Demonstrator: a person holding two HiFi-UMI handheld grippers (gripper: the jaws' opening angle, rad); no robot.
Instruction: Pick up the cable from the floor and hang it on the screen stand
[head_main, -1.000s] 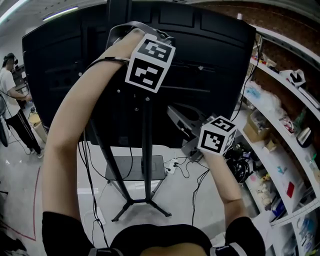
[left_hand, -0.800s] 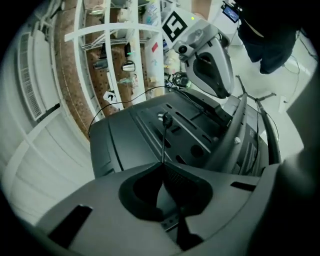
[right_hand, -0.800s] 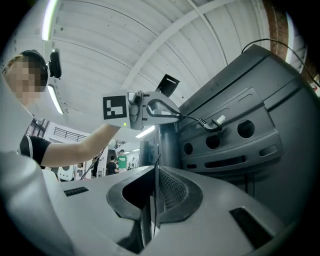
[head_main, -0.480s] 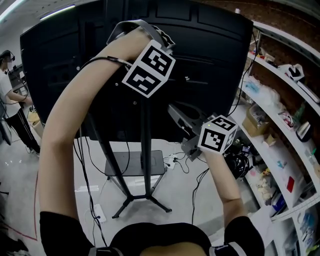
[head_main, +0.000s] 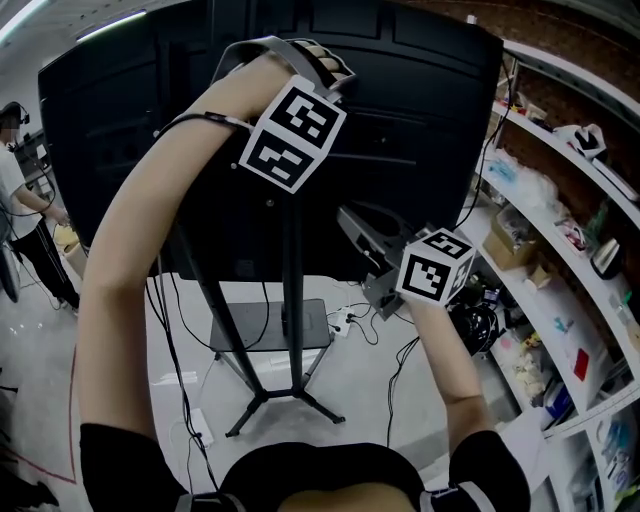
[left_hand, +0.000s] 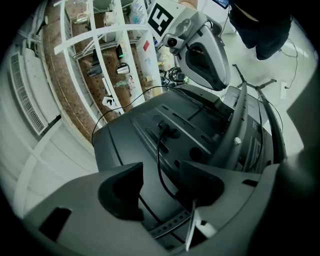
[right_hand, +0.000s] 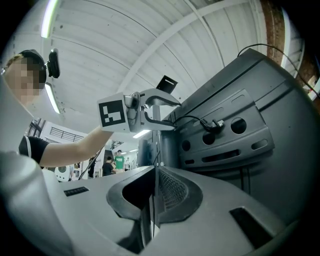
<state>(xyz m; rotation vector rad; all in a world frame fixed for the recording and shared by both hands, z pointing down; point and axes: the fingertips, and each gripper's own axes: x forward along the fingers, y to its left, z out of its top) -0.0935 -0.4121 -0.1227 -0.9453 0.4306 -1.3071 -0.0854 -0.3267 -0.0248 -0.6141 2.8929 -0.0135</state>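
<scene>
change: left hand-held gripper (left_hand: 160, 186), pinched tight a moment ago, is now opening. its jaws stand spread and the black cable (left_hand: 159, 150) runs through the gap between them, with no pad pressing on it. arm position in the head view is almost unchanged over the last second: the left hand-held gripper (head_main: 300, 55) is raised at the top edge of the screen (head_main: 420, 120).

cable location: off the floor, up at the back of the screen. from the jaw gap it lies along the rear panel down to a plug (left_hand: 163, 128) seated in that panel. the right gripper view shows the same plug (right_hand: 216, 123).

right hand-held gripper (right_hand: 152, 195): jaws pressed together, nothing between them. it is held lower, near the screen stand (head_main: 292, 300), apart from the cable.

reading: this looks like the release of the hang step. what the cable is draped over cannot be made out from here. judgement: the task is near its end if the cable stays put. risk: it slides off as the jaws draw away.
</scene>
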